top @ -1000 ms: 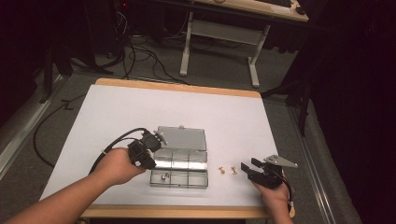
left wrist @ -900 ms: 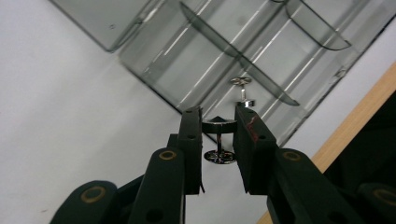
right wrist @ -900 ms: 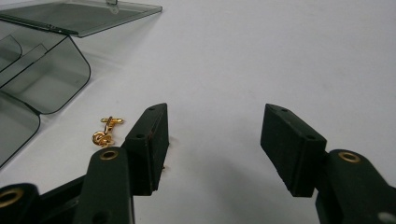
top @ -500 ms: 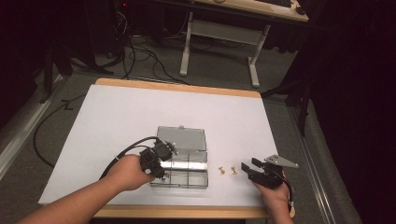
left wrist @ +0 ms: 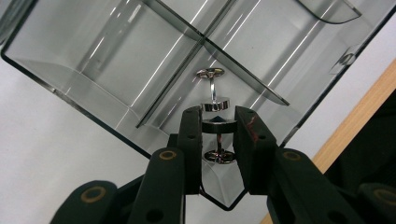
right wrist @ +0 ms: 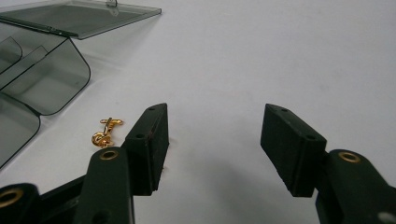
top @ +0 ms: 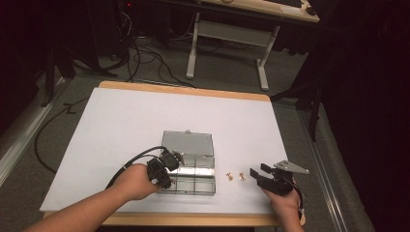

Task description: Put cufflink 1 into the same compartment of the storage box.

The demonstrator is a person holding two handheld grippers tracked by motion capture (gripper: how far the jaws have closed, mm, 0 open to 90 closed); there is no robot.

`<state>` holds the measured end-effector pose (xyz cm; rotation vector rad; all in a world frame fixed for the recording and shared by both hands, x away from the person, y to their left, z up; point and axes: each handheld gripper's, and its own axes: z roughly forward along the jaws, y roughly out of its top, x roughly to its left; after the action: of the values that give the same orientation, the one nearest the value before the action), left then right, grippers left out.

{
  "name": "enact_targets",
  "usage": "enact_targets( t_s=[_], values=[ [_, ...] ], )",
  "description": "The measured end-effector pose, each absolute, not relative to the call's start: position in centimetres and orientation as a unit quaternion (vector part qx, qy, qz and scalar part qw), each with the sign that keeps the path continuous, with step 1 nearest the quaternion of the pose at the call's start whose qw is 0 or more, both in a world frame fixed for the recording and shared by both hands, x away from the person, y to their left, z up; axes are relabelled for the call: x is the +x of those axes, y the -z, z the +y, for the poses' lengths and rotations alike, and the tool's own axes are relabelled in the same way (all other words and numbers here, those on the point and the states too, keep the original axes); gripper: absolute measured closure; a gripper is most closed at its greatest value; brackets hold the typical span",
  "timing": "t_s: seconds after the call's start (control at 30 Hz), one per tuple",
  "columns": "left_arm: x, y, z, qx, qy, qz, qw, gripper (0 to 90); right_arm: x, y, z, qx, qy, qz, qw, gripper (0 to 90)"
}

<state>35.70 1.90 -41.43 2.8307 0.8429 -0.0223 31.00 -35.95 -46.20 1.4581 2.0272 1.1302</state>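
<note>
A clear plastic compartment box lies near the table's front with its lid folded back. My left gripper reaches down into its front left part. In the left gripper view that gripper is shut on a silver cufflink, disc end toward the box floor. Just beyond the disc is a matching silver shape; I cannot tell whether it is a reflection or a second cufflink. My right gripper rests open to the right of the box, nothing between its jaws.
Two gold cufflinks lie on the white tabletop between the box and my right gripper; one gold cufflink sits just left of the right gripper's left jaw. The table's wooden front edge is close by.
My left hand has moved right and down, from the box's left edge to over its front left compartments. The right gripper has stayed still.
</note>
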Motion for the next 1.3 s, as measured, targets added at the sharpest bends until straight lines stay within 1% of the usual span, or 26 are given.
enact_targets(
  t_s=[0.53, 0.7, 1.03, 1.3],
  values=[
    [35.9, 42.5, 1.6, 0.957, 0.015, 0.281, 0.068, 73.6, 31.0, 46.2, -35.9, 0.522, -0.405, 0.725, 0.197, 42.4],
    [35.9, 43.0, 1.4, 0.956, 0.019, 0.283, 0.069, 73.6, 30.9, 46.0, -35.9, 0.516, -0.41, 0.724, 0.203, 42.4],
    [36.5, 43.7, 1.3, 0.954, 0.018, 0.291, 0.075, 73.2, 31.0, 46.1, -35.8, 0.518, -0.405, 0.726, 0.2, 42.3],
    [36.5, 43.6, 1.2, 0.953, 0.025, 0.292, 0.076, 71.5, 31.1, 46.3, -36.0, 0.523, -0.406, 0.723, 0.198, 42.4]
  ],
)
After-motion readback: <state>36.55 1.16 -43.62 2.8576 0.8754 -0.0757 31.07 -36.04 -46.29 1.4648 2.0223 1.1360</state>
